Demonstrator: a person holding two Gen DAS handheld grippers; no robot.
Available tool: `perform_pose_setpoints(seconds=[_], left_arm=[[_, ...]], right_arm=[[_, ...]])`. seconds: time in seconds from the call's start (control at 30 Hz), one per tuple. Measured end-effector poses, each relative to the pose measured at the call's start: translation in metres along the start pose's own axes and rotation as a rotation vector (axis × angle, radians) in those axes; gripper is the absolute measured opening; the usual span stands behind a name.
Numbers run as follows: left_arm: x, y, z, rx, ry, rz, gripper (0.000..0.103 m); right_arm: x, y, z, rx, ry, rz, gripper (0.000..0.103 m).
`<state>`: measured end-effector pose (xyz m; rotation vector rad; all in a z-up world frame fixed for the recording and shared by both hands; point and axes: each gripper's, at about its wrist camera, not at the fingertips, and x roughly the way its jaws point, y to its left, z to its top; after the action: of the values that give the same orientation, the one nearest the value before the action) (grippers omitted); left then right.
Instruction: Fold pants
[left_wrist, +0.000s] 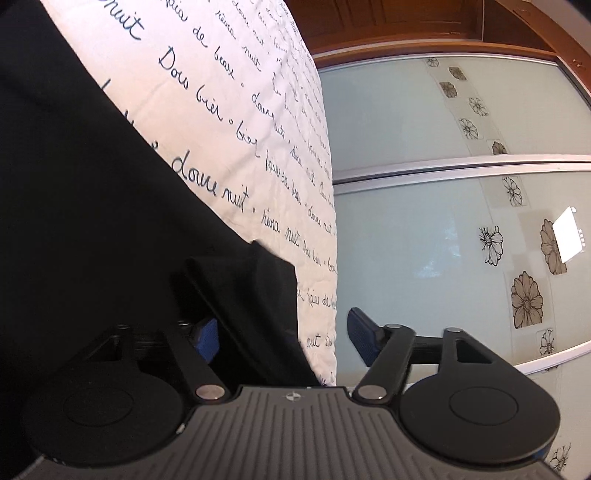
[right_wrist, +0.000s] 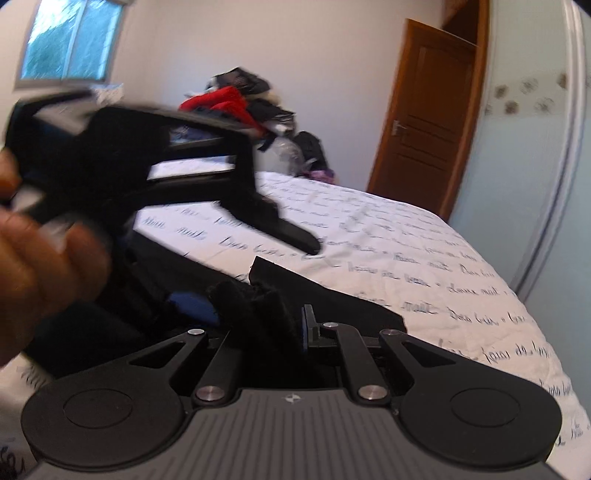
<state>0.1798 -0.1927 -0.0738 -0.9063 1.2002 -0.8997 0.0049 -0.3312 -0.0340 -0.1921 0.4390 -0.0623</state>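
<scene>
Black pants (left_wrist: 92, 221) lie on a white bedspread (left_wrist: 240, 110) printed with script. My left gripper (left_wrist: 284, 332) is open; a folded corner of the pants (left_wrist: 258, 295) sits between its blue pads, against the left one and well apart from the right one. In the right wrist view my right gripper (right_wrist: 291, 321) is shut on a bunch of the black pants (right_wrist: 258, 306), which hides its left pad. The pants (right_wrist: 332, 295) spread out beyond it on the bedspread (right_wrist: 406, 240). The left gripper (right_wrist: 255, 273) shows there too, blurred, held by a hand (right_wrist: 37, 251).
Pale sliding wardrobe doors (left_wrist: 424, 240) with flower prints run along the bed's edge. A brown wooden door (right_wrist: 424, 129) stands behind the bed. A pile of clothes (right_wrist: 251, 110) is heaped at the far side, below a window (right_wrist: 70, 40).
</scene>
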Motion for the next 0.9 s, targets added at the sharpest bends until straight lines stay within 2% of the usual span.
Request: perform_pose_setpoints(seconds=[0.03,0.07,0.17,0.3,0.33,0.37,0.5,0.53,0.57,0.63,0.77,0.9], left_arm=[[0.0,-0.001,0.001,0.01,0.008,0.014,0.038],[0.003,-0.001,0.002,0.022,0.021,0.039,0.026],[0.006,-0.001,0.002,0.064,0.025,0.094,0.011],[0.008,-0.008,-0.003,0.155,0.015,0.148,0.01],[0.008,-0.011,-0.004,0.186,0.006,0.164,0.01],[0.008,-0.013,-0.006,0.216,-0.004,0.178,0.01],[0.008,-0.018,-0.01,0.275,-0.029,0.192,0.013],[0.009,-0.017,-0.009,0.275,-0.029,0.194,0.013],[0.009,-0.017,-0.008,0.28,-0.026,0.197,0.013],[0.009,-0.02,-0.01,0.319,-0.024,0.219,0.009],[-0.002,-0.034,-0.021,0.494,-0.074,0.288,0.008],[-0.019,-0.042,-0.027,0.611,-0.133,0.346,0.008]], right_arm=[[0.0,0.006,-0.001,-0.03,0.003,-0.005,0.008],[0.002,0.011,-0.002,-0.058,0.005,-0.014,0.008],[0.004,0.018,-0.004,-0.098,0.02,-0.034,0.009],[0.001,0.016,-0.007,-0.105,0.047,-0.041,0.018],[-0.001,0.016,-0.009,-0.116,0.054,-0.055,0.026],[-0.003,0.017,-0.011,-0.128,0.06,-0.073,0.03],[-0.017,0.019,-0.017,-0.154,0.057,-0.079,0.027],[-0.018,0.02,-0.018,-0.162,0.059,-0.071,0.018],[-0.018,0.022,-0.019,-0.17,0.06,-0.068,0.014],[-0.017,0.025,-0.02,-0.179,0.059,-0.069,0.009],[-0.017,0.028,-0.009,-0.162,0.05,-0.034,0.009],[-0.016,0.036,-0.001,-0.157,0.037,0.027,0.009]])
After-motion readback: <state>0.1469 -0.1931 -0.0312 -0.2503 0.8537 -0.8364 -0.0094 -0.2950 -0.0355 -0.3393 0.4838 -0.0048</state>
